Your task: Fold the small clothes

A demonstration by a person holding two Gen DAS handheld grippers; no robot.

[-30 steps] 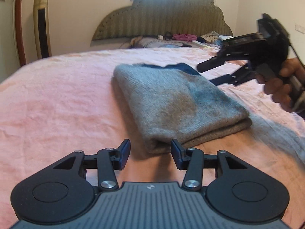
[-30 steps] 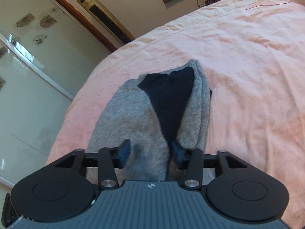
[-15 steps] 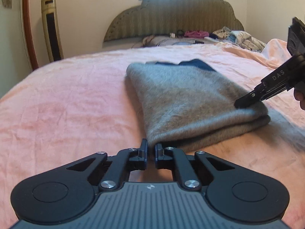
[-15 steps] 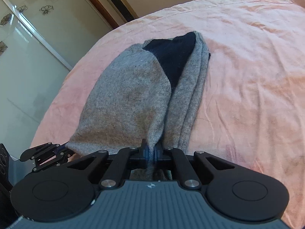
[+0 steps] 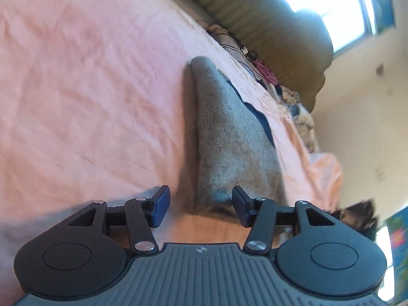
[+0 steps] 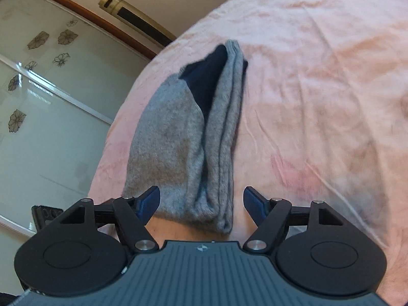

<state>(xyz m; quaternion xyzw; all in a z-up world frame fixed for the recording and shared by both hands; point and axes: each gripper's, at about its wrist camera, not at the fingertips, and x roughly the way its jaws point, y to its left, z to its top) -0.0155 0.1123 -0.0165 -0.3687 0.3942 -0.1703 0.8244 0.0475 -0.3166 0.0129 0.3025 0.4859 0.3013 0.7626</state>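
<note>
Garment: your folded grey knitted garment with a dark navy part (image 6: 188,137) lies flat on the pink bedsheet (image 6: 318,76), its near end just ahead of both grippers.
Navy part: it shows at the far end of the fold, between grey layers.
Your right gripper (image 6: 201,202): its fingers (image 6: 149,201) are spreading, one on each side of the garment's near edge; the pads press on nothing.
Your left gripper (image 5: 200,204): its fingers (image 5: 160,204) are also spreading, the garment's near corner lies between them, ungripped.
Bed surroundings: an olive padded headboard (image 5: 280,33) stands beyond the sheet, with a loose pile of clothes (image 5: 265,74) at its foot.
Room: a frosted sliding door with flower motifs (image 6: 38,102) stands beside the bed.
</note>
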